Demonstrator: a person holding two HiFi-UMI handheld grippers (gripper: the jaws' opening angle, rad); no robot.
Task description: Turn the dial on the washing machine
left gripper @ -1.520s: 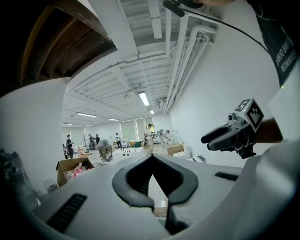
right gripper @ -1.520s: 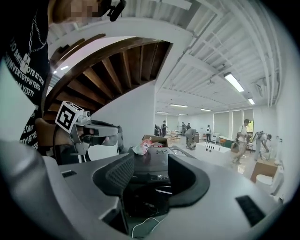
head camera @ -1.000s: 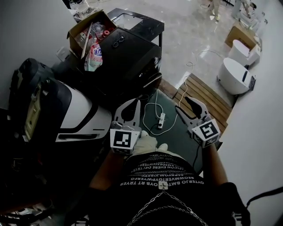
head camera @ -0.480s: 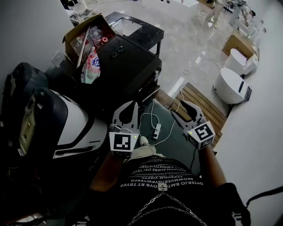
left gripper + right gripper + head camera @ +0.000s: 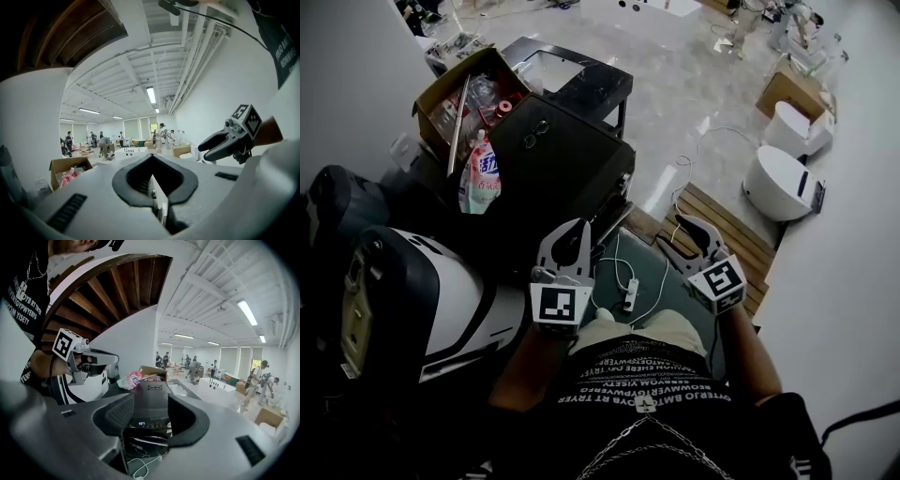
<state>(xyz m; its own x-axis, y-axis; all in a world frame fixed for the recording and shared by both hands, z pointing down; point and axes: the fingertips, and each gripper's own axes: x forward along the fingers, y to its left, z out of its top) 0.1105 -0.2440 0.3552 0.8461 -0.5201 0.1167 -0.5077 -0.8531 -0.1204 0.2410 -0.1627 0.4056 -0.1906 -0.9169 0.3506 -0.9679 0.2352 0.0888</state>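
Two tongs: the left tongs [image 5: 578, 228] are closed on nothing, and the right tongs [image 5: 675, 231] are parted and empty. One black boxy washing machine [image 5: 567, 155] stands ahead, well apart from both tongs, beside one open cardboard box [image 5: 441, 94]. One white power strip [image 5: 630, 292] lies on the floor below, in a large room with a glossy pale floor [image 5: 675, 84].

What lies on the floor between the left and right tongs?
A white power strip lies there; the head view shows it.
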